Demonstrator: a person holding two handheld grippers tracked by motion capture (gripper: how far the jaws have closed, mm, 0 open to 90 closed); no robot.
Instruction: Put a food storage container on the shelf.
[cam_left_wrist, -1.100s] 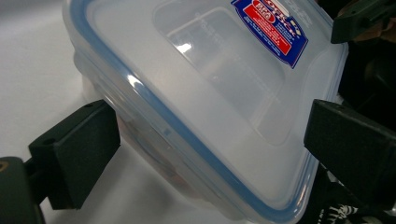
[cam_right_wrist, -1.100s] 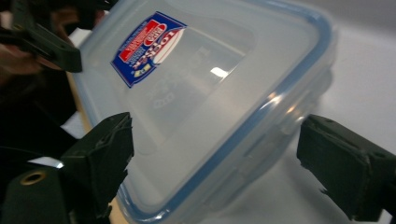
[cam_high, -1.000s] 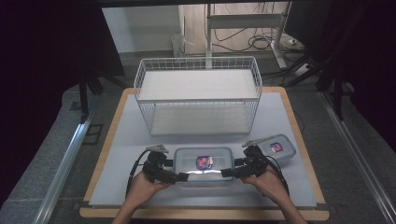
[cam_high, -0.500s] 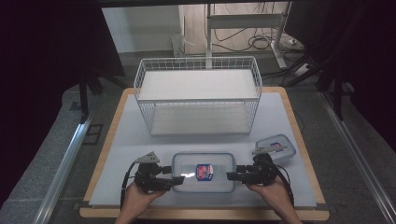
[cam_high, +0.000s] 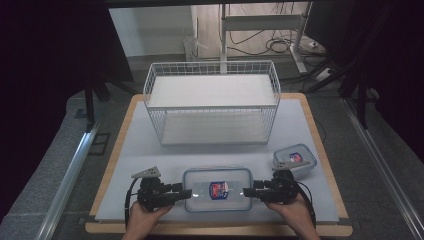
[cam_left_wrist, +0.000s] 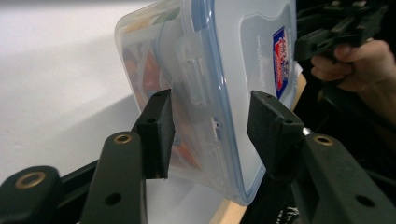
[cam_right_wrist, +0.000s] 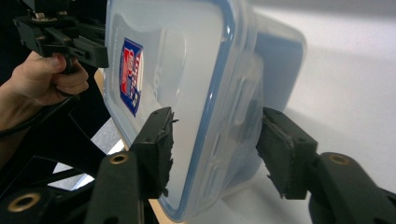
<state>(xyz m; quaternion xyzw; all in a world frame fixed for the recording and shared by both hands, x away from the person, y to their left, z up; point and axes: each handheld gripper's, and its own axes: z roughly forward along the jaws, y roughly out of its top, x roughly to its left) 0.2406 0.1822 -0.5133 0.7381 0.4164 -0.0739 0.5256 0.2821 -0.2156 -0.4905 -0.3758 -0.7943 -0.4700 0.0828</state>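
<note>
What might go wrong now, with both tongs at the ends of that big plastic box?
The left tongs and right tongs stand open astride the end latches of the clear rectangular blue-rimmed plastic box, so it could slip when lifted. The small clear lidded box lies close to the right hand and might get knocked.

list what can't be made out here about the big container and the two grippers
- Large container contents: in the left gripper view, orange shapes blur behind the cloudy wall.
- Label: print too small in the high view, blurred up close.
- Left gripper and right gripper: jaws straddle the end latches with gaps; contact cannot be told.
- Small container: its near corner sits behind the right gripper's grey plate in the high view.
</note>
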